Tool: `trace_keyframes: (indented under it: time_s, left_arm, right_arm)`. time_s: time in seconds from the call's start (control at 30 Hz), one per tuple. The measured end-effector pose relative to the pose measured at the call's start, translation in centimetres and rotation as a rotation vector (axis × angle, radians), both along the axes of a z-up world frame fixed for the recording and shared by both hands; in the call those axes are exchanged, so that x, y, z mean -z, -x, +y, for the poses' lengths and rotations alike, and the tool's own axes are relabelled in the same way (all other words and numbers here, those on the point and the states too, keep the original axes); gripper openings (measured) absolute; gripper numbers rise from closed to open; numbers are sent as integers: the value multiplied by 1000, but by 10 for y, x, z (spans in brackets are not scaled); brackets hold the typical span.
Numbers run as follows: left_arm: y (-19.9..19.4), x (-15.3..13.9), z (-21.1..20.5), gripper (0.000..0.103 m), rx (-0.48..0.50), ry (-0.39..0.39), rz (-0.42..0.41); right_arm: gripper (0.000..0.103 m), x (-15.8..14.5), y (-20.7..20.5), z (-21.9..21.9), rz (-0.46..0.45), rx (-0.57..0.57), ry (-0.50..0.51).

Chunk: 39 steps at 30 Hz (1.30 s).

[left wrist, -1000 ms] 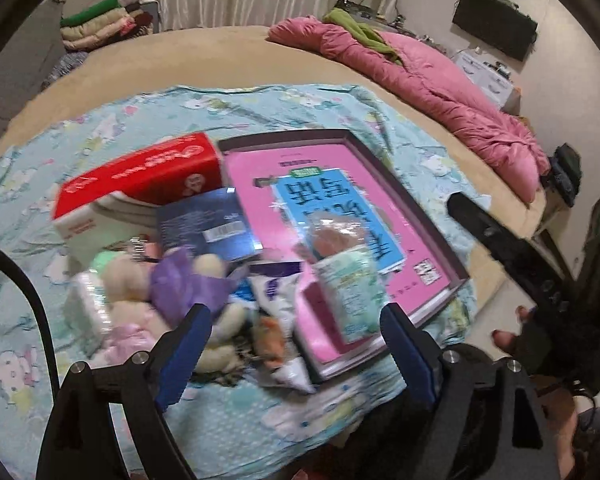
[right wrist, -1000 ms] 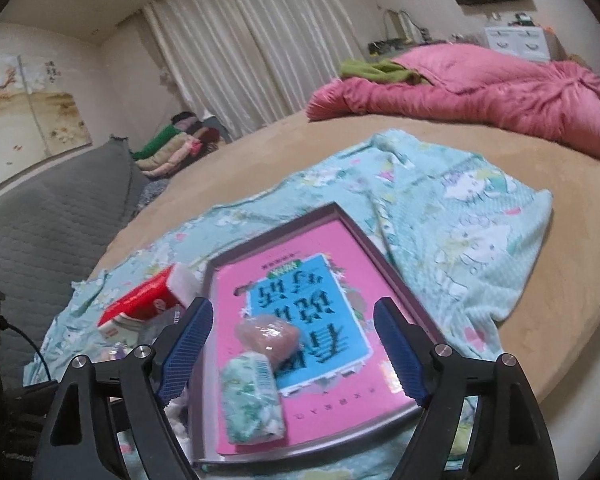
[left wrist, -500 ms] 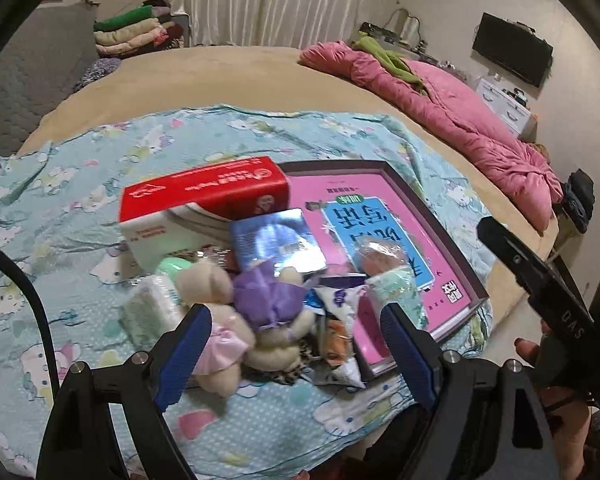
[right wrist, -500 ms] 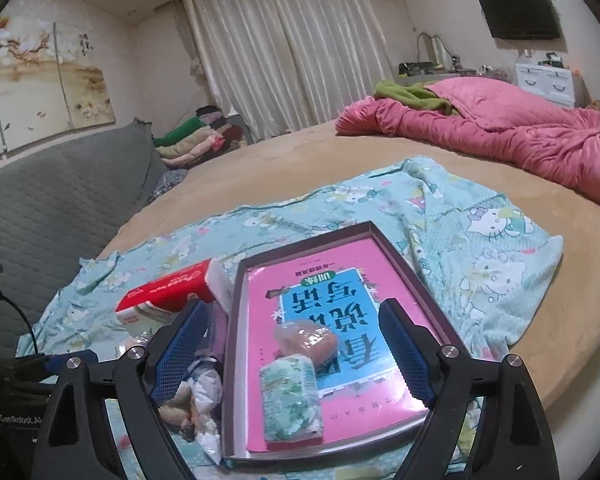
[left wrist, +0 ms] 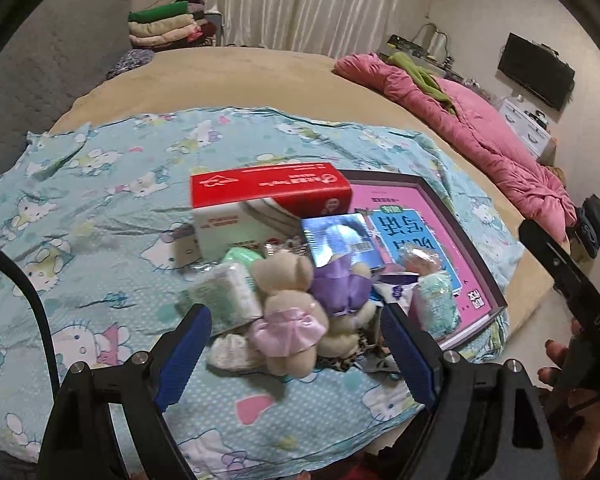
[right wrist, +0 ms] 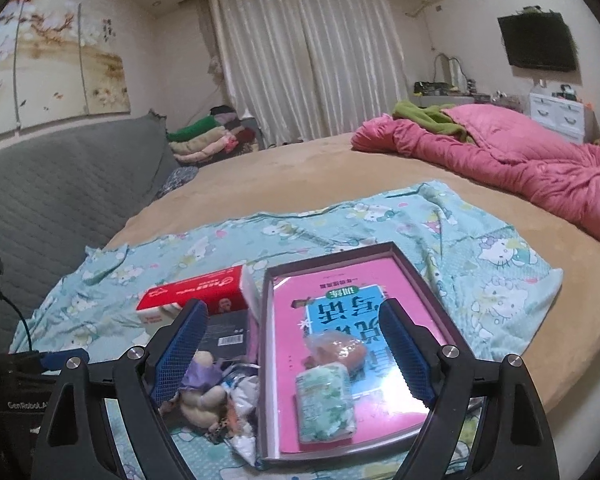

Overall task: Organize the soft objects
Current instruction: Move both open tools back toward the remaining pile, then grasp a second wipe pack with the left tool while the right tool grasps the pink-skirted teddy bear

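Plush toys heaped beside the tray, both my grippers empty above them.

I see my left gripper [left wrist: 296, 350] with fingers spread wide over the teddy bears [left wrist: 296, 304] on the blue printed sheet [left wrist: 100, 208]; my right gripper [right wrist: 292, 350], equally parted, frames two soft packets [right wrist: 326, 400] lying in the pink-lined tray [right wrist: 265, 360].
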<state>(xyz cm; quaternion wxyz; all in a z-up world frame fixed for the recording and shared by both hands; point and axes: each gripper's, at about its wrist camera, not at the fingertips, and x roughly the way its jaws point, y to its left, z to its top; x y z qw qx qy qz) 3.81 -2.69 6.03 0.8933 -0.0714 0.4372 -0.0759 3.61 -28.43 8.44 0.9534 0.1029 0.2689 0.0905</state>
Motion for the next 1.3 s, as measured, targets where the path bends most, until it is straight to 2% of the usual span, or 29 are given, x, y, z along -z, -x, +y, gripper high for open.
trace_keyframes:
  time_s: [0.33, 0.77, 0.97, 1.17, 1.3]
  left_arm:
    - [4, 8, 37, 86, -64, -15, 21]
    - [7, 27, 74, 86, -127, 12, 40]
    - [3, 44, 88, 86, -151, 55, 67]
    - [-4, 54, 91, 86, -126, 65, 57]
    - [-15, 63, 103, 86, -131, 160, 64]
  right_arm:
    - [88, -10, 7, 31, 17, -69, 20]
    - [88, 3, 10, 78, 67, -222, 63]
    - [88, 13, 11, 102, 85, -295, 115]
    - [88, 31, 9, 128, 141, -369, 133]
    - [88, 42, 7, 146, 170, -403, 150]
